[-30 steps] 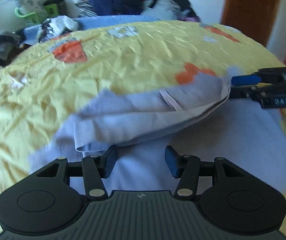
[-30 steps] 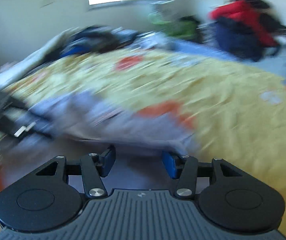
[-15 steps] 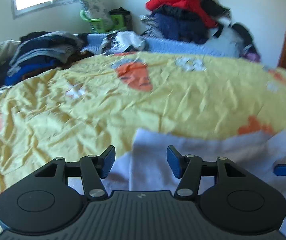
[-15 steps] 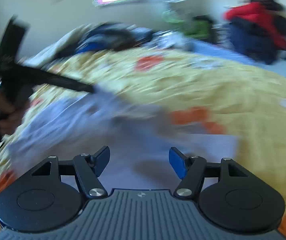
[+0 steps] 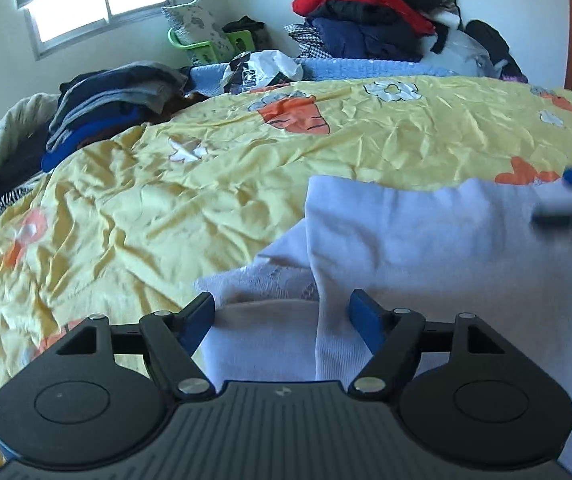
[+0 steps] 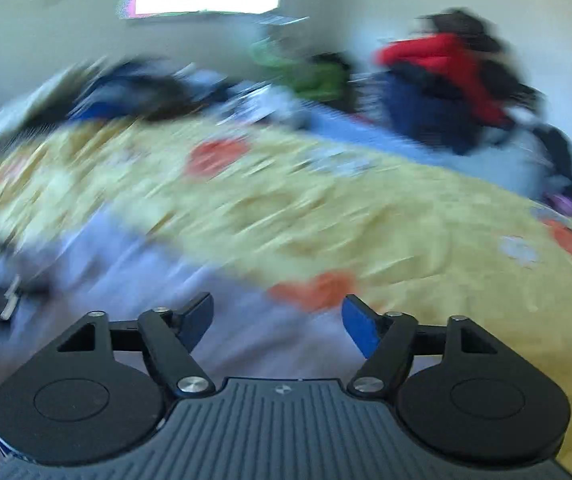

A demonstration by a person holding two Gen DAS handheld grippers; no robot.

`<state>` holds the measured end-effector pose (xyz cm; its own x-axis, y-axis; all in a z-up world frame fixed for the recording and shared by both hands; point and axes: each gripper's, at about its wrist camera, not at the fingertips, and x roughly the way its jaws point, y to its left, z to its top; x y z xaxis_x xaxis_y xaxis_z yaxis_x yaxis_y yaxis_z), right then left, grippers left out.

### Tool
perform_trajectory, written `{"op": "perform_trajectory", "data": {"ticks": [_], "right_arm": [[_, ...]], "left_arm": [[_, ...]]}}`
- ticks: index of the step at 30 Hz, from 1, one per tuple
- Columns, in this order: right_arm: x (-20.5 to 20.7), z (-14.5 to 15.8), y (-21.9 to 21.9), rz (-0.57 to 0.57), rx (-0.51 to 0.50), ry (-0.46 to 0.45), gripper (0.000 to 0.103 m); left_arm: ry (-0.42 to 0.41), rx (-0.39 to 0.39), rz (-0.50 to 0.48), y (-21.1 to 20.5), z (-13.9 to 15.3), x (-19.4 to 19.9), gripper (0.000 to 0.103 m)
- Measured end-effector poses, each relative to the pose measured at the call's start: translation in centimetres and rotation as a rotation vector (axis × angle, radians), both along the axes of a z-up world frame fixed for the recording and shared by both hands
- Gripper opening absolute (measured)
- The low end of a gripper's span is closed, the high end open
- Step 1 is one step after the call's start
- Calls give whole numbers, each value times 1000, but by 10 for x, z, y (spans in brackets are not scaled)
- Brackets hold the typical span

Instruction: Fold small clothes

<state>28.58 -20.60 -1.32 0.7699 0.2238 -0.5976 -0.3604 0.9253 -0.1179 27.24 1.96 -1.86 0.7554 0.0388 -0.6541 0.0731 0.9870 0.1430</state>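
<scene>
While both grippers hang over the bed:
Left gripper (image 5: pixel 281 316): jaws just opened wide, empty.
Right gripper (image 6: pixel 277 316): likewise.
Garment (image 5: pixel 426 240): near right, on yellow sheet (image 5: pixel 165 208).
Risk: loose fold could slip open.

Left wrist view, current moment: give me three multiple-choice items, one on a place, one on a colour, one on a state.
1. The folded pale lavender garment lies on:
A. yellow carrot-print bedsheet
B. floor
C. chair

2. The jacket topping the far clothes pile is:
A. green
B. red
C. white

3. The left gripper is:
A. shut on cloth
B. open
C. out of view

1 A: yellow sheet borders the garment.
2 B: a red jacket crowns the pile.
3 B: its blue pads stand apart over the garment, having just been opening.
</scene>
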Motion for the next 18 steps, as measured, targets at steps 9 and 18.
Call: {"op": "perform_trajectory", "data": {"ticks": [9,18], "right_arm": [[-5,4,-4,-229,-60,-63,88],[-63,-4,37,-37,-8,28,90]], "left_arm": [[-4,-25,8,17,8,-31,74],[-15,-87,21,36,13,-67,74]]}}
